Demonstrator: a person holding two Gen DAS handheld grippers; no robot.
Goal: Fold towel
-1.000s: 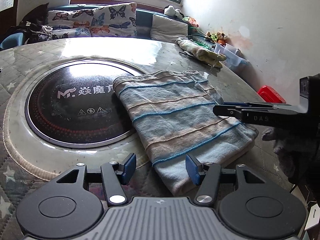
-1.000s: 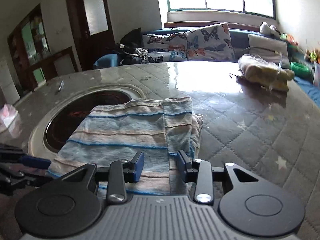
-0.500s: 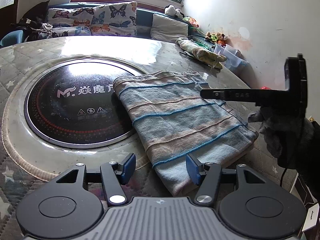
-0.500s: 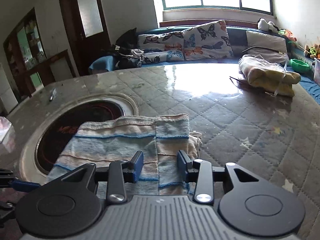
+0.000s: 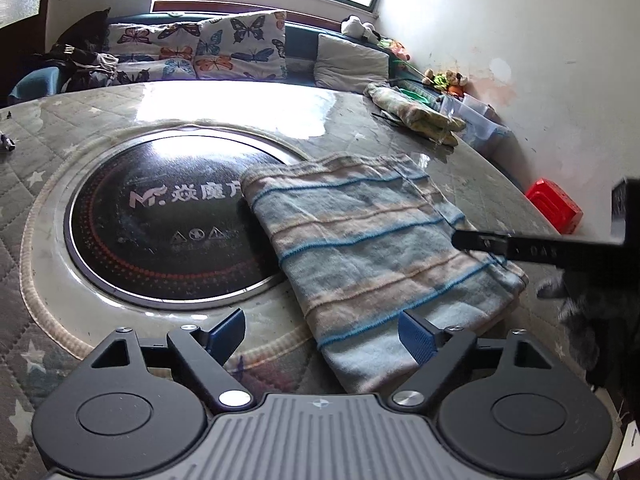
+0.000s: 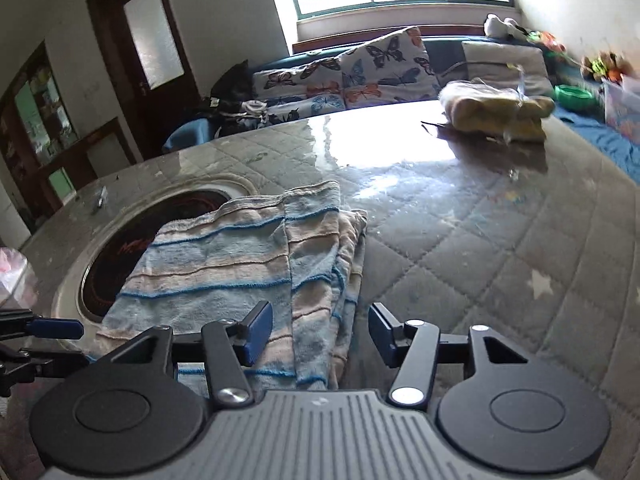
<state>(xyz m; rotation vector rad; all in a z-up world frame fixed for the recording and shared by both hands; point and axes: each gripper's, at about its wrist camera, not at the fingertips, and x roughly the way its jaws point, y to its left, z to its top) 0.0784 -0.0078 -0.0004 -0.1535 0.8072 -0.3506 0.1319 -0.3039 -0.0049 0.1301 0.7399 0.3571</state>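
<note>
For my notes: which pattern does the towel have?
Pale blue and beige stripes, clearest in the left wrist view.

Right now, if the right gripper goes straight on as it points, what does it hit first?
Most likely the towel: its layered edge lies just ahead of the right gripper, whose jaws are opening with nothing pinched. Depth is unclear.

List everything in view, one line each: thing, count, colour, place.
towel: one, blue and beige stripes, folded, partly over the cooktop
cooktop: one, black, round, set in the table
table: one, grey quilted cover
cloth bundle: one, yellowish, far table edge
butterfly cushions: several, white, on the bench under the window
red box: one, beyond the table, by the wall
left gripper: one, black, blue pads, opening, near towel edge between the jaws
right gripper: one, same, opening, towel corner between the jaws
</note>
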